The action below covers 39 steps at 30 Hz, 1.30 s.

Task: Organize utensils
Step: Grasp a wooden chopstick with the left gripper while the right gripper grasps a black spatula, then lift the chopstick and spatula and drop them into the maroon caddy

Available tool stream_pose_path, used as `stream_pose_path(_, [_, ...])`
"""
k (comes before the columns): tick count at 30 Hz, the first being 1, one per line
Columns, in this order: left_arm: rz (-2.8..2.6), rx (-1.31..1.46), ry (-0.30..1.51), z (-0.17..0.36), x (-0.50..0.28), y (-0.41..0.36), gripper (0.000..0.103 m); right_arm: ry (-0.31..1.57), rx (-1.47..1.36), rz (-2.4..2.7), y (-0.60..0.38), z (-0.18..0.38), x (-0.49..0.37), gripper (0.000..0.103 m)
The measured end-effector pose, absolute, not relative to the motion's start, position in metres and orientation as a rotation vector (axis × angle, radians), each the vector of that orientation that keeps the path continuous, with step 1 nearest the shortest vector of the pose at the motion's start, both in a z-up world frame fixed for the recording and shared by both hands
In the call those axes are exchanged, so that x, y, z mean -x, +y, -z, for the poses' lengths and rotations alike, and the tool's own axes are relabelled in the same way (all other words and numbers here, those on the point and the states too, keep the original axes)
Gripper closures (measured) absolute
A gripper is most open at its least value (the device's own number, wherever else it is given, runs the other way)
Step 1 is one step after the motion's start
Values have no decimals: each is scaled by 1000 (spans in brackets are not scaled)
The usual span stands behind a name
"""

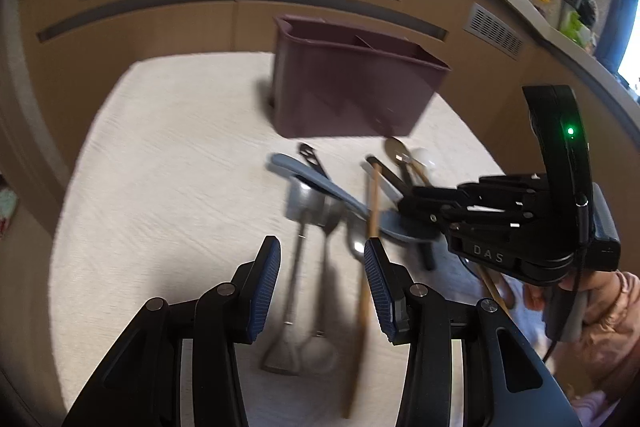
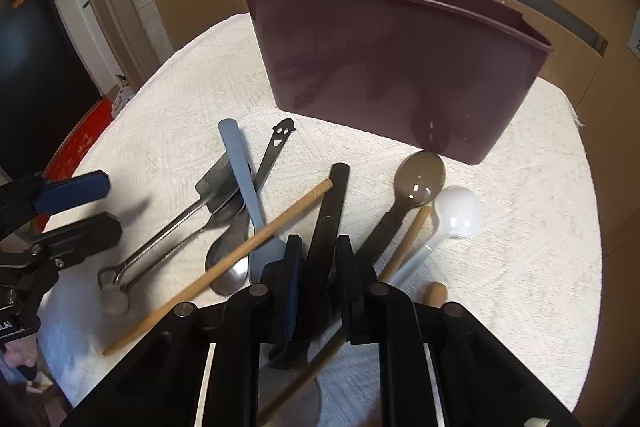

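Right wrist view: the right gripper point(image 2: 316, 269) sits at lower centre, its two fingers closed tight on a black handled utensil point(image 2: 330, 211) that runs up between them toward the frame's middle.
Utensil pile: spread over a white textured cloth point(image 2: 520, 227) across the middle of the frame; a wooden chopstick point(image 2: 224, 271) lies diagonally over a pale blue utensil point(image 2: 240, 167); a metal spoon point(image 2: 228, 267) and a metal spatula point(image 2: 212, 187) lie at left centre; a dark strip with a cut-out smiling face point(image 2: 280, 139) points to upper centre.
Right of pile: a brown translucent spoon point(image 2: 420, 175) and a white plastic spoon point(image 2: 456, 215) lie side by side, bowls toward the bin.
Container: a maroon plastic bin point(image 2: 400, 67) stands upright in the upper half; the left wrist view shows a divider point(image 1: 360, 41) inside; its contents cannot be seen.
Writing: "DAS" reads on the right gripper's body point(image 1: 488, 254), right side of the left wrist view; lettering at the left edge of the right wrist view is cut off.
Left gripper: point(image 1: 322, 267) at lower centre of its own view, fingers spread wide, nothing between them, above the metal handles.
Hard to make out: the left wrist view is motion-blurred, so the pile's overlaps there are unclear; a green light point(image 1: 571, 130) glows on the right device.
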<state>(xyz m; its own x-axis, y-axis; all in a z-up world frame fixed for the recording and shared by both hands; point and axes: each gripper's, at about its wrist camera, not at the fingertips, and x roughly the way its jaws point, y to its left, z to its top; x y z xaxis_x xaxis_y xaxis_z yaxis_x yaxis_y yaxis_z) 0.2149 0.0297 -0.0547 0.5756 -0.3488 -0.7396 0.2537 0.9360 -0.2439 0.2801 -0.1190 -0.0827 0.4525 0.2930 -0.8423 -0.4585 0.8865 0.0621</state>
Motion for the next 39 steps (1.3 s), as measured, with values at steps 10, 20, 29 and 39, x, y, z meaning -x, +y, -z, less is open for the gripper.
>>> stream_pose_path(10, [456,-114,1039,66,-244,-29,62,959,126,-430,-168,70,-263,93])
stream_pose_path(20, [368,-121,1058,73,-259,-28,97,926,45,-470,-182,65,-257,93])
stream_pose_path(29, [302,120,811,26,-226,10,97,857,-13,-483,-185,50,-240,93])
stream_pose_path(39, [320,234,560,-43,-247,15,97,664,-37,-470,-184,-4,-235,93])
